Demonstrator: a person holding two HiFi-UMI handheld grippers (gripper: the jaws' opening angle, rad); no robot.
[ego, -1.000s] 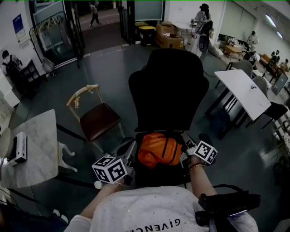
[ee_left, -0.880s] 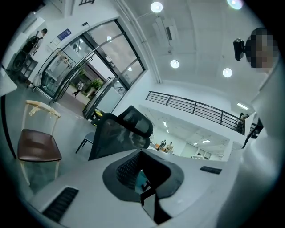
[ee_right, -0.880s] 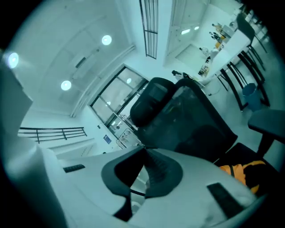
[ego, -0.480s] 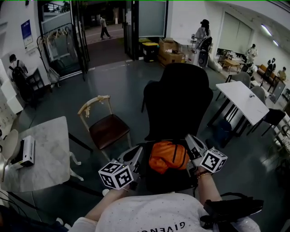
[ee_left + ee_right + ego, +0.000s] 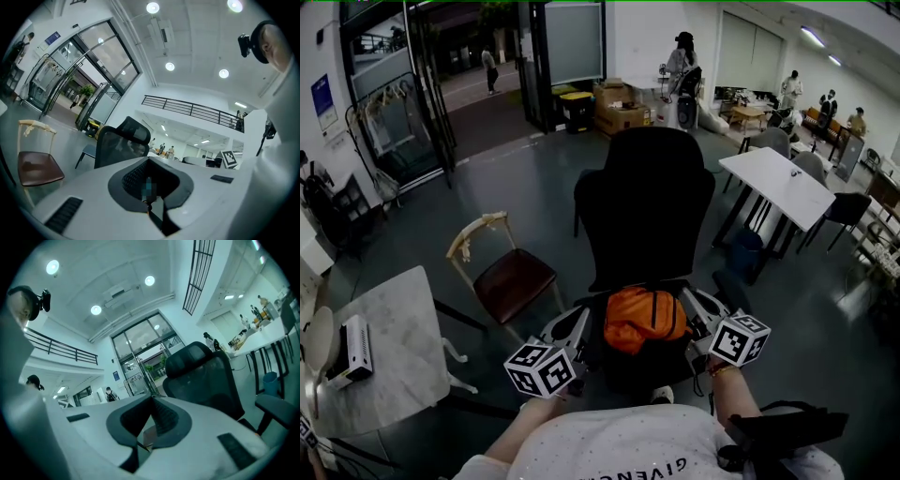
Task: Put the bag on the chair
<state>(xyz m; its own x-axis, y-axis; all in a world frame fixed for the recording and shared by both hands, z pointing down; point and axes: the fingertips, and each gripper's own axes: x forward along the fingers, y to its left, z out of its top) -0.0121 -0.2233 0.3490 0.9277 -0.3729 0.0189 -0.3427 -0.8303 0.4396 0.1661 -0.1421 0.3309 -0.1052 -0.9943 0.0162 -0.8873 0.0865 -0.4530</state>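
Bag (image 5: 647, 319) of orange cloth hangs between both grippers, in front of the black chair (image 5: 647, 206); left gripper (image 5: 579, 330) and right gripper (image 5: 692, 314) each pinch one end, jaws pressed together.

orange bag (image 5: 645, 319), soft and bunched, black strap down its front, sits low against the backrest of the black high-back office chair (image 5: 647, 206), over the seat; contact with the seat can't be told.
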